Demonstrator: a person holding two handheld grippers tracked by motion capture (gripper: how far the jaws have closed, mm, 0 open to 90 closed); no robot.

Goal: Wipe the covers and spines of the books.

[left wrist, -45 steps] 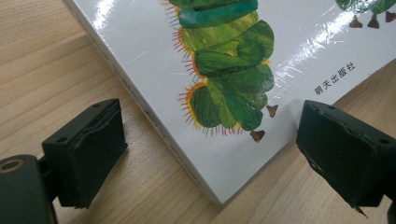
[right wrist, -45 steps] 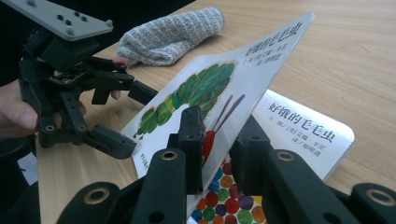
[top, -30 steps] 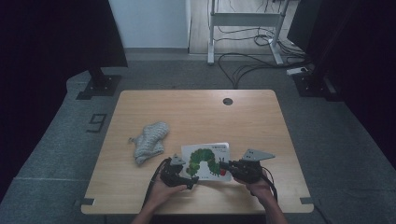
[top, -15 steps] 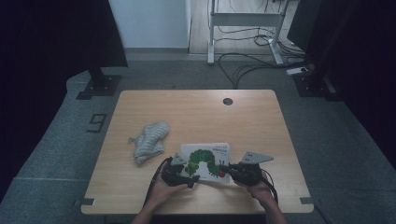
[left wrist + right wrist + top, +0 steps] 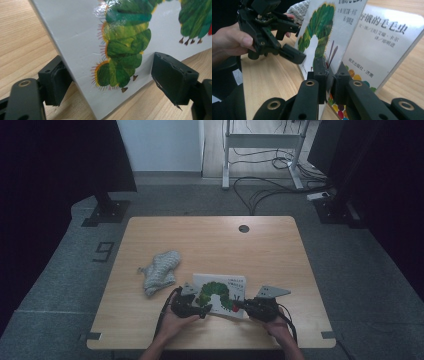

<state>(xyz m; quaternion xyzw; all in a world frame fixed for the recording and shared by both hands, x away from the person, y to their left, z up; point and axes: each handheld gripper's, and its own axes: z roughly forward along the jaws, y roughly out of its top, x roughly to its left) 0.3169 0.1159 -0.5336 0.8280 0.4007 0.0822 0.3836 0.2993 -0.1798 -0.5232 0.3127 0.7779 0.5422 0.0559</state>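
Right gripper view: right hand-held gripper (image 5: 329, 75) clamps glossy white caterpillar book's (image 5: 372, 50) lifted cover.

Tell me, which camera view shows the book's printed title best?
The right gripper view: the book opens there, characters large and sharp. The high view gives the whole cover, lettering tiny. The left gripper view gives the caterpillar picture.

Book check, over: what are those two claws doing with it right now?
Right gripper shut on book cover, lifting it open. Left gripper open astride the book's corner, jaws just been closing. Cloth lies apart, nothing in the way.
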